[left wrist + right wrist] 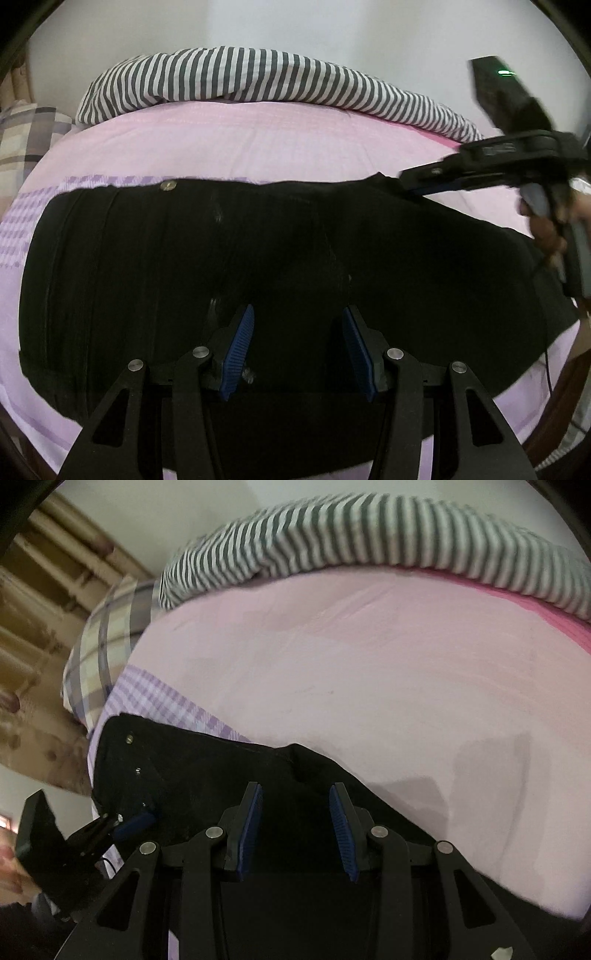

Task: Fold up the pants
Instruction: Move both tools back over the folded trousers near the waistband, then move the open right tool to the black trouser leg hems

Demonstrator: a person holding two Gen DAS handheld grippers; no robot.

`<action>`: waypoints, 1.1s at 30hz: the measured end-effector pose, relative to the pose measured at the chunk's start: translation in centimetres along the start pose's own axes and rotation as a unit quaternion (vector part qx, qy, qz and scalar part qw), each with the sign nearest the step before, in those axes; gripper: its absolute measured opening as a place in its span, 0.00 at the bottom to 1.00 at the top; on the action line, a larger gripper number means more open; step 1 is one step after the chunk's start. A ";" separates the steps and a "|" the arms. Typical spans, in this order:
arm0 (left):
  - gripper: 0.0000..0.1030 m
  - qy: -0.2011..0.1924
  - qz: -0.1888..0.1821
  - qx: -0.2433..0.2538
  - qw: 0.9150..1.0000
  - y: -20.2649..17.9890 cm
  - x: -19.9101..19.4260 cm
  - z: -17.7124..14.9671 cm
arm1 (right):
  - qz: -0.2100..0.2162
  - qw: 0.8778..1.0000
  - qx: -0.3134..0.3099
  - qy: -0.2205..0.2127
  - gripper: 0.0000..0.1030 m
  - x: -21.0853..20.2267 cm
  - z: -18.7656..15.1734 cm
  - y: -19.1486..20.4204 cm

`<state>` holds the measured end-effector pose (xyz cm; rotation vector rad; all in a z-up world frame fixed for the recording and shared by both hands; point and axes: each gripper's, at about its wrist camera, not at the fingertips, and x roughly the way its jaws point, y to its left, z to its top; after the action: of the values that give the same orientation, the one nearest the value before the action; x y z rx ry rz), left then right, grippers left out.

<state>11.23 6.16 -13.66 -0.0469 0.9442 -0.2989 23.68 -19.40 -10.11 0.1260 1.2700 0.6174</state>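
Observation:
Black pants [258,266] lie flat on a pink bed sheet [258,140], with a metal waist button [169,185] at the far left edge. My left gripper [297,314] hovers open just above the near part of the pants. My right gripper [295,790] is open over the far edge of the pants [221,775]. In the left wrist view the right gripper [413,184] reaches the pants' far right edge. In the right wrist view the left gripper [136,821] shows at the lower left, over the waist end.
A grey-and-white striped quilt [258,77] lies along the far side of the bed by a white wall. A plaid pillow [107,635] sits at the left, next to a wooden headboard [44,590]. The bed's near edge is at the lower right.

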 end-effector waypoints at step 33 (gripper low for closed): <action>0.50 -0.002 0.011 0.026 1.000 -0.6 -1.8 -2.6 | -0.051 0.993 0.068 -0.078 0.16 -2.9 -5.6 -3.2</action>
<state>7.98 6.34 -13.64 0.0106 0.9310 -0.3033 19.28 -24.90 -10.73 0.2162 1.1584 0.4250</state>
